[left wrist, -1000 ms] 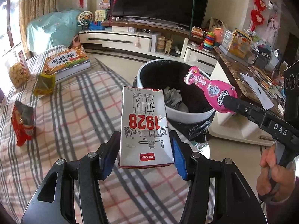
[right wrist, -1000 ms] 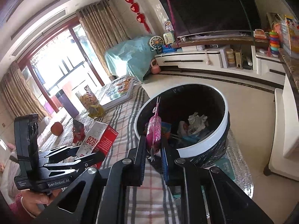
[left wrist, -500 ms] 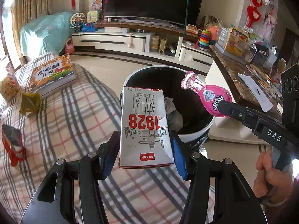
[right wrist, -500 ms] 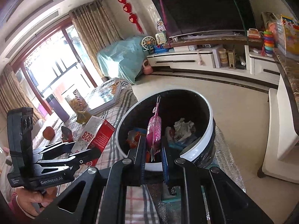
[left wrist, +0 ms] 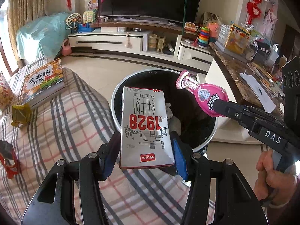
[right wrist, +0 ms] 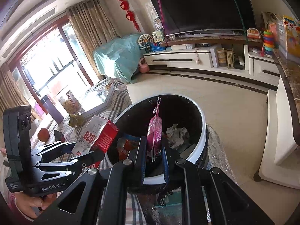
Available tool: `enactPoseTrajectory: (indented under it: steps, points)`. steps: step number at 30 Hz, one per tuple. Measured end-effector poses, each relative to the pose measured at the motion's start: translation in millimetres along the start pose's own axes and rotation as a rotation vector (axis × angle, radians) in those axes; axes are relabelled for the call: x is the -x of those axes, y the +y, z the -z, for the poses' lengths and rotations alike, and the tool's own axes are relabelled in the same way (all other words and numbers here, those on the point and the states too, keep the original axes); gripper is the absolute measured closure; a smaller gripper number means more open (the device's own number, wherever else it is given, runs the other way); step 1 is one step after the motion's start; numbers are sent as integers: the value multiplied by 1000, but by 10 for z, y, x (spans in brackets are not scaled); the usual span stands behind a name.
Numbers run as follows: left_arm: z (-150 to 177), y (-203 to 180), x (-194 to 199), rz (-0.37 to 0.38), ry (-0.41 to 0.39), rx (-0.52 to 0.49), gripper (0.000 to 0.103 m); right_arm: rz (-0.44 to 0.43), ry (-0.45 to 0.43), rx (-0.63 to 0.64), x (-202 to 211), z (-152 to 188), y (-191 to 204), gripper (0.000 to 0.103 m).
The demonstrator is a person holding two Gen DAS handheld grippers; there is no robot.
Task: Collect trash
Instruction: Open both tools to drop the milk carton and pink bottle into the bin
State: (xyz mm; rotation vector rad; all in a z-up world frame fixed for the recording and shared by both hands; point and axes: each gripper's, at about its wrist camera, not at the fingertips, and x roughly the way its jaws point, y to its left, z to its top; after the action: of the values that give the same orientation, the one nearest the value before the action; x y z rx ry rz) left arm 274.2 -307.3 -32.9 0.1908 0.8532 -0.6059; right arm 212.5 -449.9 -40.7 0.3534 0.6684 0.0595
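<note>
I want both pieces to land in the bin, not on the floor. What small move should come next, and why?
Probably open the right gripper: its flat pink plastic toy packet hangs over the round white-rimmed black trash bin. The left gripper holds the silver-and-red milk carton near the bin's rim, so it seems to need more reach.

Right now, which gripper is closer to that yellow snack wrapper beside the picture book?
Left. The left gripper, shut on the milk carton, is over the plaid cloth near the yellow wrapper. The right gripper, holding the pink packet, is over the bin, farther off.
</note>
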Motion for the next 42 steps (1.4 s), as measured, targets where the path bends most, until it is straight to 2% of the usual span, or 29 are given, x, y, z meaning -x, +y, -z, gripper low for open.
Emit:
enactPoseTrajectory:
  steps: [31,33,37,40,42]
  points:
    - [-267,-97,-353,8,43,1,50,7,75,-30,-316,-171,-216,88]
    - [-284,-81,-353,15,39,14,48,6,78,-40,-323,-182,-239,84]
    - [-266,-37,-329,27,24,25,39,8,77,-66,-313,-197,-277,82]
    - [-229,27,-266,29,7,46,36,-2,74,-82,-283,-202,-287,73]
    - [-151,101,-184,24,-12,69,33,-2,59,-84,-222,-187,-256,62]
